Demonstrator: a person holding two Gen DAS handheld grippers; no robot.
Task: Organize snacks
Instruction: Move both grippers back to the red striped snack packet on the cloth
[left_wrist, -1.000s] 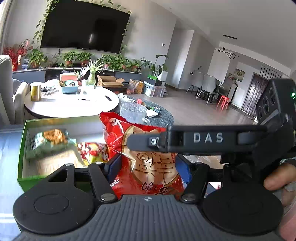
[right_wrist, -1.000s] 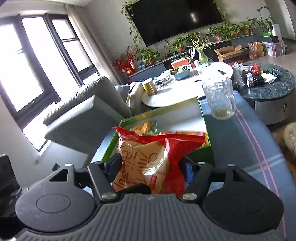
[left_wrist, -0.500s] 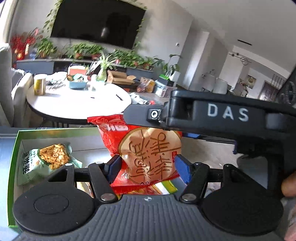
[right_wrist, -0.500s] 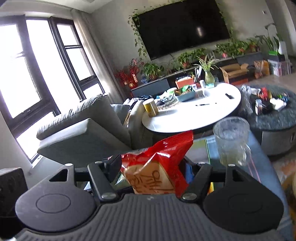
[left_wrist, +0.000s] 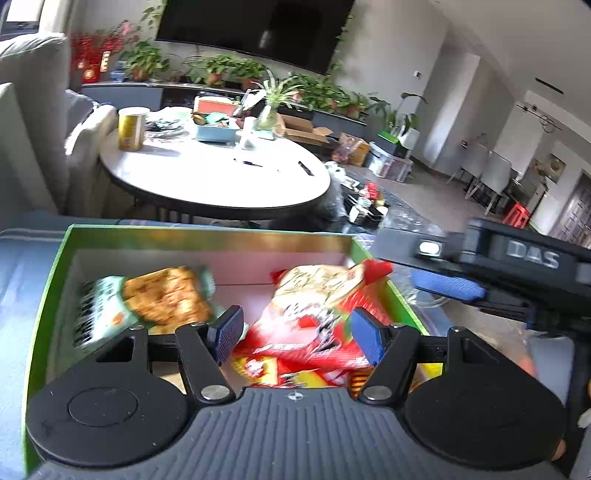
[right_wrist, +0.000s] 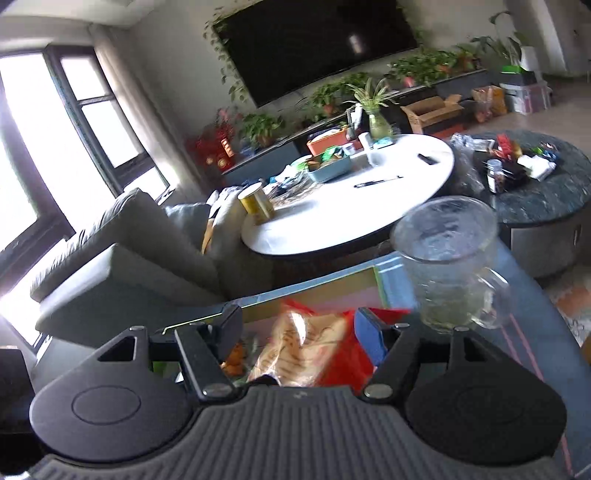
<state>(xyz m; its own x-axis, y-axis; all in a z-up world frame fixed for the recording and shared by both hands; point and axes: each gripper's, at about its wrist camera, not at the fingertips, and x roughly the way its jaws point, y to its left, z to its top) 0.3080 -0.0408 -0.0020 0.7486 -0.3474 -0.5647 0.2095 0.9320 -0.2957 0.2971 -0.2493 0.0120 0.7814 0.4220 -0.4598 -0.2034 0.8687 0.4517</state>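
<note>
A red snack bag lies in the green box, on other red and yellow packets at its right side. A green snack packet lies at the box's left. My left gripper is open above the box, its blue pads either side of the red bag with gaps. My right gripper is open too, above the red bag in the box. The right gripper also shows in the left wrist view, at the box's right.
A glass mug stands on the blue table beside the box's right wall. Behind are a white round table, a grey sofa and a dark round table with small items.
Both grippers held the red bag up between them; both have opened and the bag now lies in the box. Both views are blurred by motion.
</note>
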